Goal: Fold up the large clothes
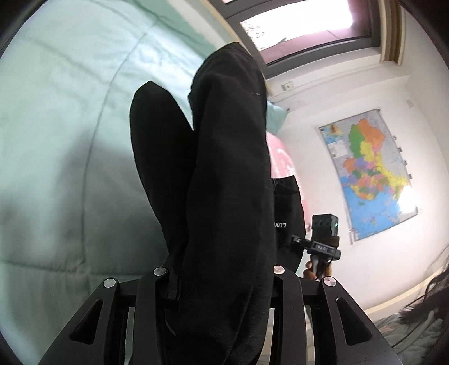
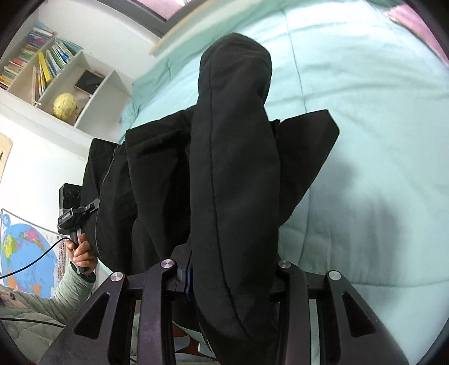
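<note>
A large black garment (image 1: 224, 179) hangs between both grippers above a mint-green bed (image 1: 64, 146). My left gripper (image 1: 221, 283) is shut on a thick fold of the black cloth, which covers its fingertips. My right gripper (image 2: 224, 278) is shut on another bunched part of the same garment (image 2: 233, 174), fingertips hidden too. In the right wrist view, more of the cloth droops to the left and a flap spreads right over the bed (image 2: 378, 140). Each view shows the other gripper: right one (image 1: 322, 238), left one (image 2: 75, 213), at the garment's far edge.
A pink pillow (image 1: 283, 160) lies behind the garment. A wall map (image 1: 370, 171) and a window (image 1: 297, 25) are at the right. White shelves with books and a yellow globe (image 2: 64, 105) stand beside the bed. The person's sleeve (image 2: 56, 297) is at lower left.
</note>
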The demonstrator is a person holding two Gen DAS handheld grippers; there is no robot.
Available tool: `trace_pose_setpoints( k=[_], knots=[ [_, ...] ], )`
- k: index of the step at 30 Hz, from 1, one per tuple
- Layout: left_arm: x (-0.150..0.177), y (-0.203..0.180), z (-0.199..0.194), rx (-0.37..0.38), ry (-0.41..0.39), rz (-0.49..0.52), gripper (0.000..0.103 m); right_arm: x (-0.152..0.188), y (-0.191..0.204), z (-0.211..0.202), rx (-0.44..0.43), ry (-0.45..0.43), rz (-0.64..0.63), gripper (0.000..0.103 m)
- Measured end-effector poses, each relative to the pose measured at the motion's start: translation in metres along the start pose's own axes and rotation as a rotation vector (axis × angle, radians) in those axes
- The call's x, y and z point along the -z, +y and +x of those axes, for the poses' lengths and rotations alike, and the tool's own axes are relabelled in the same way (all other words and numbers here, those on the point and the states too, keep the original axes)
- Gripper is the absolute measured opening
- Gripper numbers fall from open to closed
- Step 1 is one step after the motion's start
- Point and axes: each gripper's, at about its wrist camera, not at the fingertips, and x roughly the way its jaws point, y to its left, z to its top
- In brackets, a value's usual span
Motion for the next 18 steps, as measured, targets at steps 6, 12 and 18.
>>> trace_pose_setpoints(
  k=[6,12,18],
  knots=[
    [0.025,0.065,-0.005,0.026,-0.078,-0.056,0.036,0.014,-0.033,0.027,0.019,-0.055,-0.012,0.04],
    [0.033,0.133,-0.006,-0.013,-0.11,-0.165,0.048,0.027,-0.071,0.043,0.146,-0.113,-0.014,0.045],
    [0.059,0.144,-0.046,-0.034,-0.202,-0.168,0.049,0.06,-0.11,0.032,0.175,-0.222,0.082,0.064]
  ],
)
